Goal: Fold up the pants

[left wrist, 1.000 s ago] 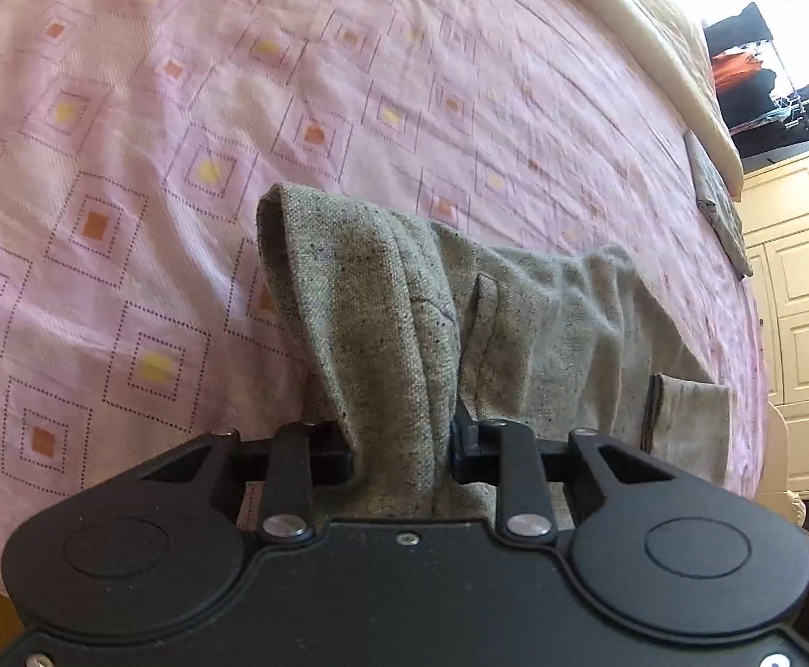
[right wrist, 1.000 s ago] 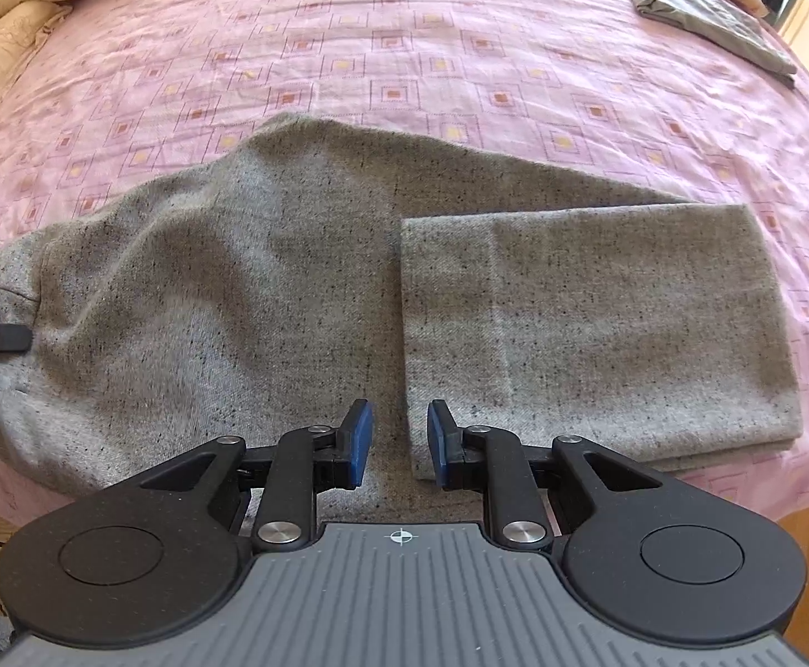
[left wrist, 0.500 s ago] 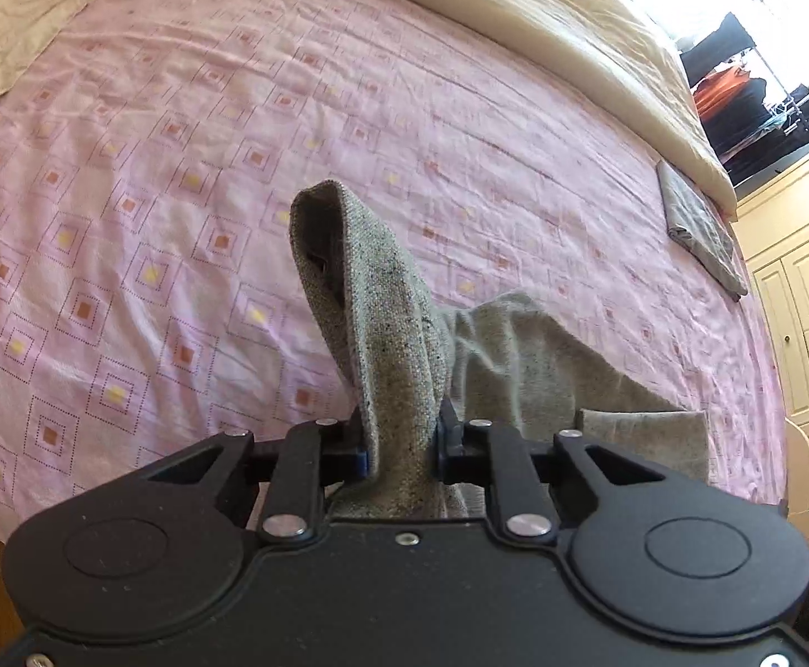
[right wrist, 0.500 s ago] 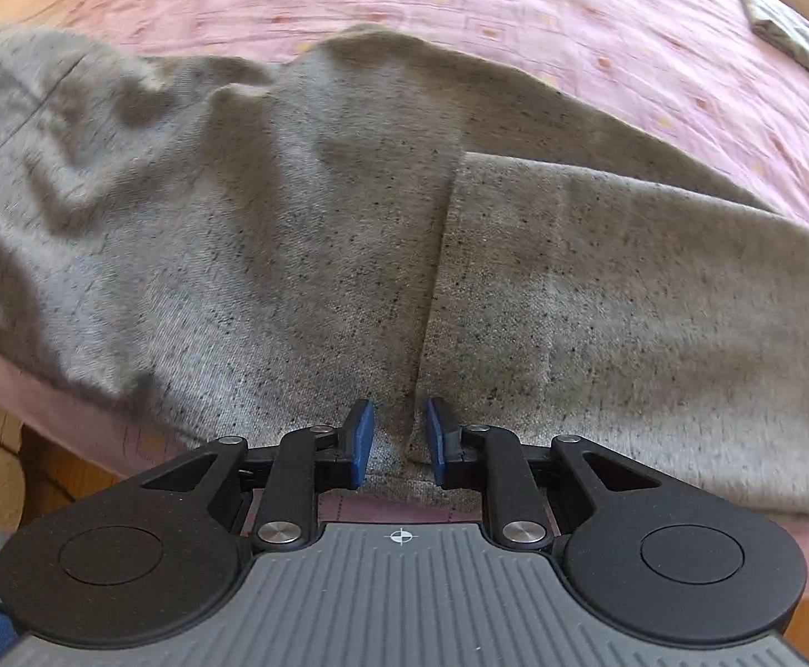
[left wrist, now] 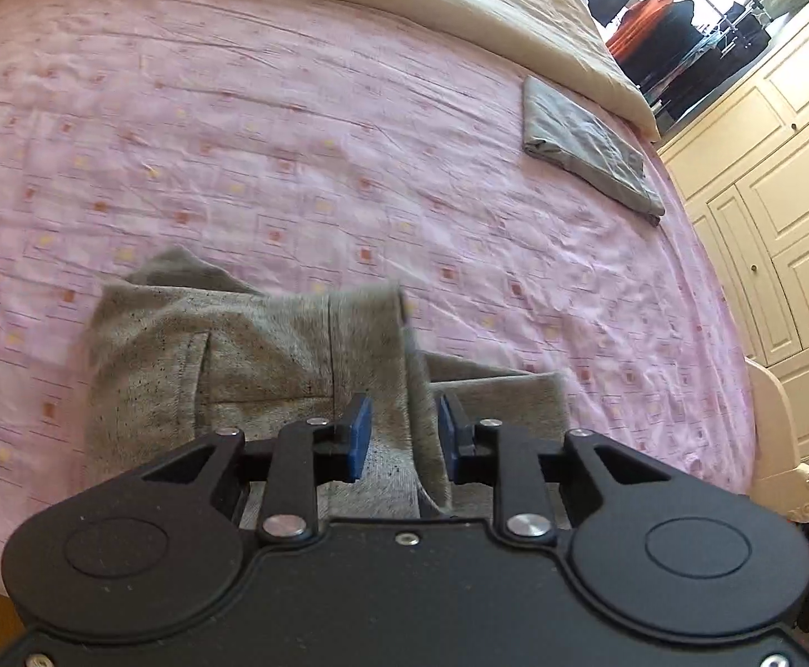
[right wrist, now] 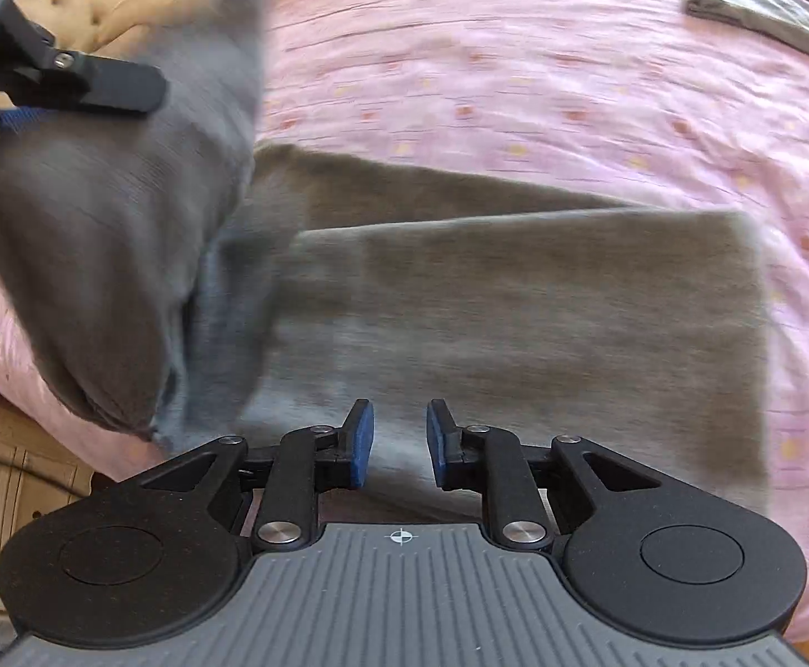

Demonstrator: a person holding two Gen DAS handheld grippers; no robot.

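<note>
Grey pants (right wrist: 515,322): lying part-folded on the pink bed sheet (left wrist: 293,139), near edge. Left gripper (left wrist: 404,433): jaws just opening, cloth hanging between, barely pinched. Right gripper (right wrist: 400,442): jaws standing slightly apart over the pants, gripping nothing. Folded grey garment (left wrist: 582,150): lying far right.

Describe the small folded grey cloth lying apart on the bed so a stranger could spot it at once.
On the pink patterned bedsheet, look toward the far corner beside the cream wardrobe. The flat folded grey cloth lies there alone, smooth and plain, unlike the speckled grey pants near the grippers.
</note>
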